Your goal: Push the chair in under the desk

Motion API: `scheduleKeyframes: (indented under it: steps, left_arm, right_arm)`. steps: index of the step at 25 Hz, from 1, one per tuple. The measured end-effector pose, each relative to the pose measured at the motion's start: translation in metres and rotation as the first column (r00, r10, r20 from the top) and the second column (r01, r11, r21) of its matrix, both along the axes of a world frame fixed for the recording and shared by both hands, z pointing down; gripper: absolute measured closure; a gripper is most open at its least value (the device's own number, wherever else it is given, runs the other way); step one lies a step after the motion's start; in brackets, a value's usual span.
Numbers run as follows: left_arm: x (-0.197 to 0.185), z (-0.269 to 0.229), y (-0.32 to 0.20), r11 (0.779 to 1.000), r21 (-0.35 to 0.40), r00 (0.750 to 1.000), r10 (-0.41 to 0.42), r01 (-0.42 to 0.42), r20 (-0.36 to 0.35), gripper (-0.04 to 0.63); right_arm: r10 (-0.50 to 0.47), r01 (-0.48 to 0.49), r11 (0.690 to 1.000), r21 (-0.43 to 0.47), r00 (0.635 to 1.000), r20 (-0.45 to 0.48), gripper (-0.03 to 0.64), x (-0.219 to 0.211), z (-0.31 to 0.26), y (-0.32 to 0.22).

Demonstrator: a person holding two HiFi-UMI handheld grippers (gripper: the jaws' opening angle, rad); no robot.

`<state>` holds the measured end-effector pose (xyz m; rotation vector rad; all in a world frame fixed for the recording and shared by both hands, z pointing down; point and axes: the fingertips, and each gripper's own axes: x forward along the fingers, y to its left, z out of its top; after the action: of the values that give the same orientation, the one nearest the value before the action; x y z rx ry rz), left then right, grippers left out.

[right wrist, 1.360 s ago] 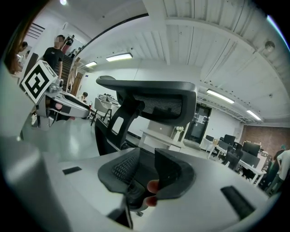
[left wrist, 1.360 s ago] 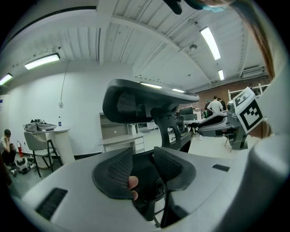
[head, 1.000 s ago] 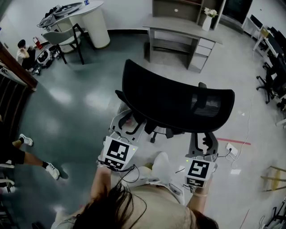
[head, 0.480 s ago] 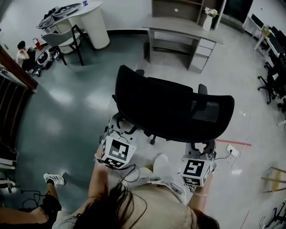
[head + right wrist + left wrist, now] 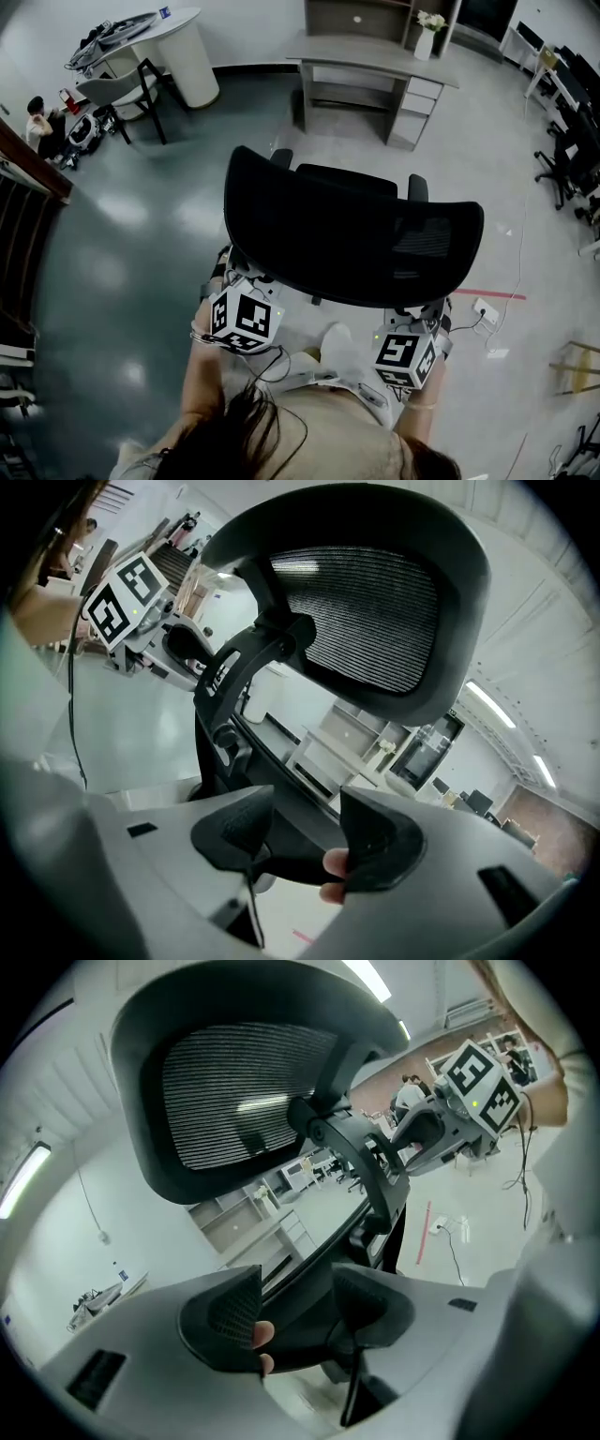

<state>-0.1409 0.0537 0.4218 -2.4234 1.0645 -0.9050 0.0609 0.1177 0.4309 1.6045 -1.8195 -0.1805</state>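
Note:
A black mesh-backed office chair (image 5: pixel 352 234) stands in the middle of the head view, its back towards me. The grey desk (image 5: pixel 375 52) with drawers is farther off, at the top. My left gripper (image 5: pixel 298 1312) and right gripper (image 5: pixel 305 832) sit low behind the backrest, at its left and right lower corners. In the head view their marker cubes (image 5: pixel 246 317) (image 5: pixel 405 354) show just below the backrest's edge. Both pairs of jaws have just been opening. A dark bar of the chair's frame lies between each pair, and the pads do not visibly press on it.
A vase of flowers (image 5: pixel 427 33) stands on the desk's right end. A round white table (image 5: pixel 183 42) with a chair (image 5: pixel 127 89) is at top left, a person (image 5: pixel 37 112) beside it. Black chairs (image 5: pixel 567 150) line the right. A power strip (image 5: pixel 485 311) lies on the floor.
The chair's back has swung round to face me squarely and now covers the grippers' jaws. Both grippers have sunk a little. A person walking at lower left has gone from view.

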Motion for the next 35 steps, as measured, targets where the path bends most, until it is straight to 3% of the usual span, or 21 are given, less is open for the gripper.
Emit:
scheduleKeyframes:
  steps: [6, 11, 20, 27, 35]
  left_arm:
    - [0.001, 0.014, -0.008, 1.000, 0.019, 0.991, 0.003, -0.005, 0.132, 0.379]
    - [0.006, 0.021, -0.014, 1.000, 0.014, 0.985, 0.015, -0.018, 0.172, 0.379]
    - [0.009, 0.022, -0.015, 0.999, -0.023, 0.986, 0.044, -0.041, 0.164, 0.379]
    - [0.010, 0.021, -0.020, 0.995, -0.094, 0.985, 0.037, -0.021, 0.171, 0.379]
    - [0.016, 0.023, -0.031, 0.995, -0.102, 0.985, 0.016, 0.001, 0.171, 0.379]
  right_arm:
    - [-0.002, 0.001, 1.000, -0.019, 0.999, -0.044, 0.399, 0.002, 0.006, -0.003]
    - [-0.003, 0.001, 0.999, -0.032, 0.998, -0.070, 0.394, 0.003, 0.010, -0.009]
    - [-0.011, 0.005, 0.998, -0.067, 0.996, -0.087, 0.393, 0.006, 0.018, -0.018]
    - [-0.041, 0.034, 0.995, -0.097, 0.996, -0.074, 0.393, 0.006, 0.019, -0.025]
    - [-0.048, 0.042, 0.994, -0.100, 0.997, -0.063, 0.391, 0.013, 0.021, -0.037]
